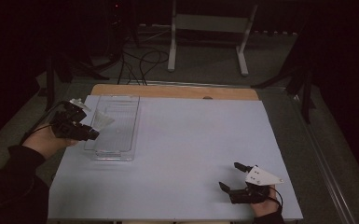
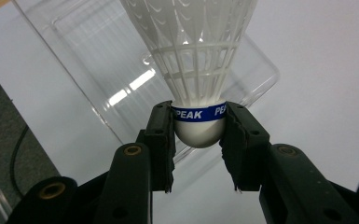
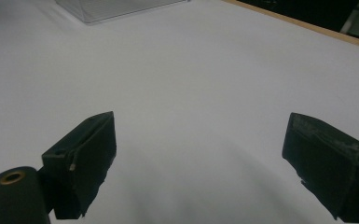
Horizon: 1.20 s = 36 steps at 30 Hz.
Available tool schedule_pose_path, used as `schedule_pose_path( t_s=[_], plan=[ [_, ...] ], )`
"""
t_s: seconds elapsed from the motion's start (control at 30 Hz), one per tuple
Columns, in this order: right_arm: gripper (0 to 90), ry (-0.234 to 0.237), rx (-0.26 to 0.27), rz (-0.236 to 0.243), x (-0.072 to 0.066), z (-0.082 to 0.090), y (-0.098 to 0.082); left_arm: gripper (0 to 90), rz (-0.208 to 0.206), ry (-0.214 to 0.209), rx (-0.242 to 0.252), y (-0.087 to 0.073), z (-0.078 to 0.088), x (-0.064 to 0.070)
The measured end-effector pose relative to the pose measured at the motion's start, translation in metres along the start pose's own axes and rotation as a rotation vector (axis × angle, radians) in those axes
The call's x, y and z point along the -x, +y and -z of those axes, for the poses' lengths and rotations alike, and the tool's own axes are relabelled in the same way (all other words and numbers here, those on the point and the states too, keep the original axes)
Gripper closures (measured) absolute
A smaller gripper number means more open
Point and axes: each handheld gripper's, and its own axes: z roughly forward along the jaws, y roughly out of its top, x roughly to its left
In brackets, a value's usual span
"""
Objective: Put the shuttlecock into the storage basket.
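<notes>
My left gripper (image 2: 198, 140) is clamped on the rounded white cork of a shuttlecock (image 2: 196, 70), pads pressing either side of the blue band, skirt pointing away from me. In the high view I see it at the left rim of the clear plastic tray (image 1: 121, 156), the white skirt reaching over the tray wall. So I judge the pickup done and the carry nearly finished; what is left is to bring the shuttlecock fully over the tray, lower it and let go. My right gripper (image 1: 231, 176) rests on the pale table sheet (image 1: 191, 140) at the near right, well apart from the tray, jaws spread wide with nothing between them.
</notes>
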Motion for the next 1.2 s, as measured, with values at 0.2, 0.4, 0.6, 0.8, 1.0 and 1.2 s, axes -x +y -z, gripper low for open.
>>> schedule_pose_path(
  t_s=[0.2,0.4,0.6,0.8,1.0,1.2],
  plan=[
    [10.0,0.004,-0.001,0.004,0.0,-0.001,0.0,65.8,-0.025,0.008,-0.002,-0.006,-0.011,-0.001],
    [10.0,0.005,-0.002,0.002,0.0,-0.001,0.0,65.9,-0.06,0.031,-0.016,-0.014,-0.025,-0.008],
    [10.0,0.008,-0.004,0.003,0.0,-0.001,0.0,65.8,-0.125,0.047,-0.027,-0.018,-0.031,-0.011],
    [10.0,0.009,-0.007,0.004,-0.001,-0.002,0.0,65.8,-0.107,0.044,-0.063,-0.02,-0.039,-0.019],
    [10.0,0.01,-0.006,0.0,0.0,-0.002,0.0,65.7,-0.101,0.035,-0.103,-0.022,-0.046,-0.023],
    [10.0,0.009,-0.013,-0.001,-0.001,-0.002,0.0,65.5,-0.093,0.063,-0.132,-0.019,-0.05,-0.027]
  ],
)
